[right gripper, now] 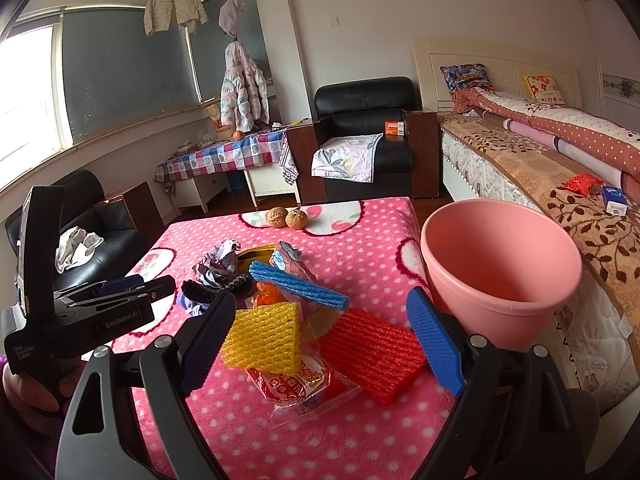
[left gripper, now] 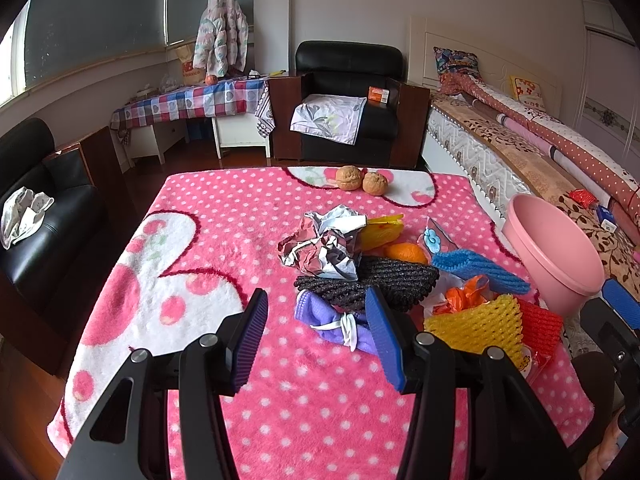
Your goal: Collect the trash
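Observation:
A heap of trash lies on the pink dotted blanket (left gripper: 224, 208): crumpled paper (left gripper: 324, 246), a black net (left gripper: 372, 282), a purple cloth (left gripper: 320, 312), blue foam (left gripper: 478, 272), yellow foam net (left gripper: 480, 326) (right gripper: 264, 336), red foam net (left gripper: 538, 326) (right gripper: 372, 354) and a snack wrapper (right gripper: 300, 386). A pink bucket (left gripper: 556, 256) (right gripper: 500, 268) stands at the table's right edge. My left gripper (left gripper: 318, 334) is open, just short of the purple cloth. My right gripper (right gripper: 324, 344) is open above the yellow and red nets.
Two walnuts (left gripper: 362, 179) sit at the table's far edge and an orange (left gripper: 406, 252) lies in the heap. A bed (right gripper: 540, 168) runs along the right, black armchairs (left gripper: 348, 96) stand behind and left. The left gripper shows at the right wrist view's left (right gripper: 120, 292).

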The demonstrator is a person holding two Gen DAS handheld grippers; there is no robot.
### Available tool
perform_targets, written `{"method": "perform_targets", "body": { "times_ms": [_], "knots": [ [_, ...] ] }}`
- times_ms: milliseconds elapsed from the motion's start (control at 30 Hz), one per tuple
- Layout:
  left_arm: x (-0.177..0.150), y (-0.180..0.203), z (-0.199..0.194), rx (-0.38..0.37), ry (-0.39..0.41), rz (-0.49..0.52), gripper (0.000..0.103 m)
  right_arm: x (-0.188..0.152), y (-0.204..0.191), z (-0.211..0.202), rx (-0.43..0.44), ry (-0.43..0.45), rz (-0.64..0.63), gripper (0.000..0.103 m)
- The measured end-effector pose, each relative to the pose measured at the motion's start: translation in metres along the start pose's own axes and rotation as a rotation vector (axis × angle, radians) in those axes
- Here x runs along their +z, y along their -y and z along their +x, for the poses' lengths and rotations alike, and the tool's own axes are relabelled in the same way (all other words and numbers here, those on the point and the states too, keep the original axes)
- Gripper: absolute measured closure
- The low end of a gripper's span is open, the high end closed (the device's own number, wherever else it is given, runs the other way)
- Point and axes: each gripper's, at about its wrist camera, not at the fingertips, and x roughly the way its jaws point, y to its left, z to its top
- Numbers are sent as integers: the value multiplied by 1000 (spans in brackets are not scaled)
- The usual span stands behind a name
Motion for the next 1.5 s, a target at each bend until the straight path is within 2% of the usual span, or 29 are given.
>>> {"method": "perform_targets", "body": {
  "times_ms": [133, 300, 433, 700, 800, 1000, 1033, 1100, 1133, 1200, 1500],
  "knots": [
    [-3, -4, 1, -9, -4, -20, 52, 0, 3, 1, -1, -5, 16, 15],
    [-9, -15, 1, -55, -19, -55, 52, 0, 3, 2, -3, -7, 32, 15],
    [-6, -19, 2, -82, -21, -39, 52, 0, 6, 1, -2, -8, 43, 15],
    [1, -16, 4, -206, -34, 37, 52, 1, 16, 9, 0, -25, 84, 15],
    [3, -10, 11, -231, -51, 49, 53, 2, 19, 12, 6, -35, 87, 18],
    [5, -2, 34, -225, -83, 79, 68, 6, 16, 20, 40, -62, 33, 19],
    [5, -2, 37, -230, -89, 78, 71, 8, 14, 22, 51, -68, 16, 22],
    [5, -1, 40, -246, -95, 83, 84, 11, 10, 27, 73, -84, -11, 25],
    [5, -2, 41, -249, -96, 86, 85, 12, 9, 30, 83, -91, -21, 25],
    [6, -2, 40, -251, -93, 89, 95, 14, 7, 36, 103, -104, -36, 27],
    [18, -19, 18, -312, -52, 49, 98, 28, -7, 65, 182, -172, -73, 44]
  ]
}}
